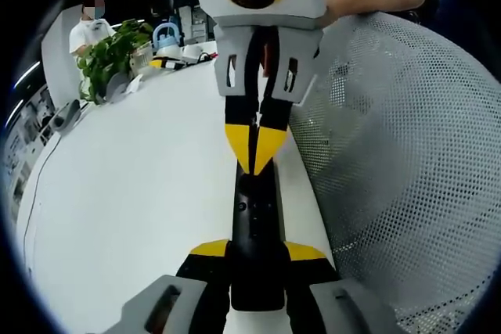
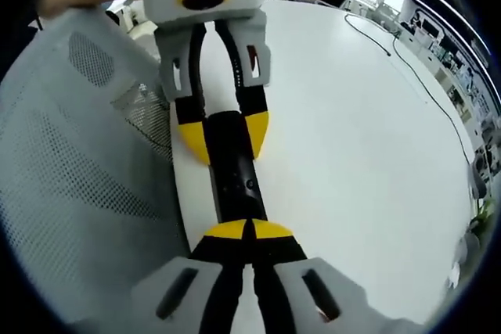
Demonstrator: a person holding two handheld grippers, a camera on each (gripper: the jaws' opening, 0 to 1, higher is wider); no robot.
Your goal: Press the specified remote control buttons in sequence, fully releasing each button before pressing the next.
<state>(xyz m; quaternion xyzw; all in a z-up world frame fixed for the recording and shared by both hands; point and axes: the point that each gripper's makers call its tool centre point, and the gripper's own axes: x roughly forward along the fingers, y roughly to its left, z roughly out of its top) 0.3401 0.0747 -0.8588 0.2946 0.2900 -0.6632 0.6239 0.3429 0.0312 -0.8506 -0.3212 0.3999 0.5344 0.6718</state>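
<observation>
The button faces on the black remote control (image 1: 256, 228) are too dark to make out, and its near end is hidden between the jaws in the left gripper view. The left hand-held gripper (image 1: 257, 251) is clamped on the remote's sides, holding it lengthwise along the edge of the white worktop (image 1: 141, 185). The right hand-held gripper (image 2: 248, 229) comes from the opposite end, its yellow tips together and resting on the remote's top face. A grey mesh chair back (image 1: 399, 162) stands just beside the worktop edge. The worktop lies open on the other side; a plant (image 1: 109, 56) stands at the far end.
</observation>
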